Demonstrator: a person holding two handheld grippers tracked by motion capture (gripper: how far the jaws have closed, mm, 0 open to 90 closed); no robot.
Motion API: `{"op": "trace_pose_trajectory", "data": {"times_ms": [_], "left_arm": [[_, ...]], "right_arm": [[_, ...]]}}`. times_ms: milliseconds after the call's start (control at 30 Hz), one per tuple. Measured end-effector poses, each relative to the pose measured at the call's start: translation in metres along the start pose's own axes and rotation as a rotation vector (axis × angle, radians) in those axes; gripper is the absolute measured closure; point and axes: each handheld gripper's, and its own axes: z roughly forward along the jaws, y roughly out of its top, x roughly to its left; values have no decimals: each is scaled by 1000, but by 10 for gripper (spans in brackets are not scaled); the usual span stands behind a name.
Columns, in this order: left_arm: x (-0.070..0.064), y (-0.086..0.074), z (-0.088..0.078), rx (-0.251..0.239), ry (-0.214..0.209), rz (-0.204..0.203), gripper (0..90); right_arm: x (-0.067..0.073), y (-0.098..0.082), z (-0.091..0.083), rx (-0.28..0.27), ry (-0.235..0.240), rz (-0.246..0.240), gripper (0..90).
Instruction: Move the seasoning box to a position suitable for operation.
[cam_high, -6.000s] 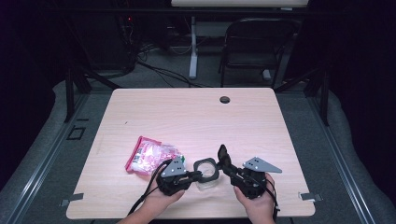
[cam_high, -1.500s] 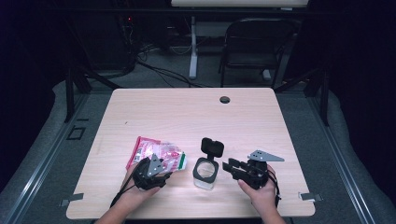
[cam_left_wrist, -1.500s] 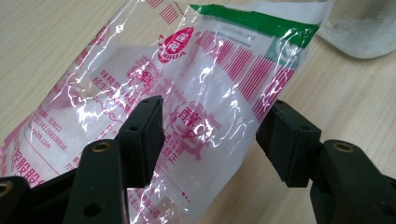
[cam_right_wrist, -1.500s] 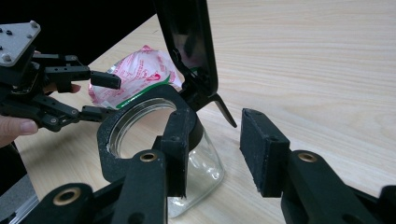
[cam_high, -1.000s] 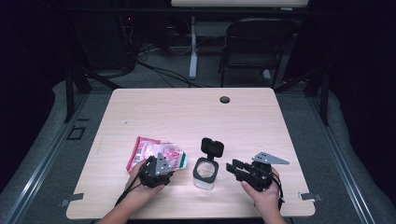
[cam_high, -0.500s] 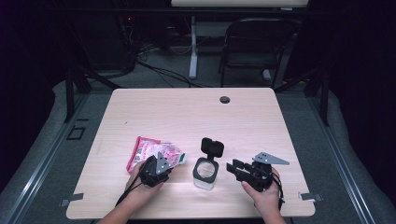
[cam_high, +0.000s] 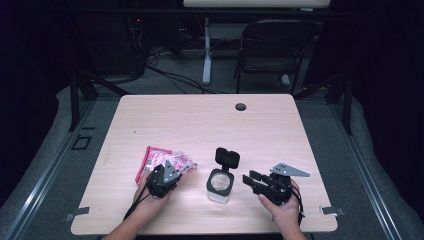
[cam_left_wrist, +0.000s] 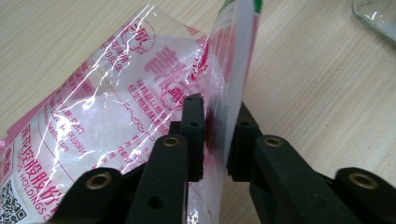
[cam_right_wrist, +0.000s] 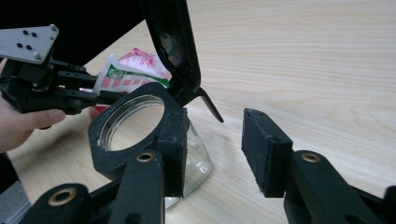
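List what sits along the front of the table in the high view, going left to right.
Pink packet → left gripper → glass jar with its black lid flipped open → right gripper.

Pink printed bag (cam_left_wrist: 116, 116): cut off by the left and bottom edges of the left gripper view; its lower end sits hidden behind the left gripper (cam_left_wrist: 215, 135). Print too small to read in the high view.

Glass jar (cam_right_wrist: 154, 140): base hidden behind the right gripper (cam_right_wrist: 219, 149); contents cannot be told, possibly empty.

Forearms: cut off at the high view's bottom edge.
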Motion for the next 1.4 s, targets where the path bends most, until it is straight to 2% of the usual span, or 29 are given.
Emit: {"op": "trace_pose_trajectory", "data": {"times_ms": [33,300,733,900,1067,1400], "left_arm": [[1,0,0,-2,6,-4,828],[8,-2,-1,-17,-25,-46,897],[14,-2,-6,-43,-37,-72,900],[18,-2,-9,-60,-43,-97,900],[19,0,-13,-66,-39,-94,900],[27,2,-22,-94,-47,-121,900]], "right_arm": [[0,0,0,2,-5,-6,600],[-2,0,0,-5,-4,-3,597],[-3,-1,0,-2,-8,-5,595],[-3,-1,1,1,-8,-8,593],[-3,-1,1,3,-7,-6,590],[-4,-1,1,1,-10,-6,589]]}}
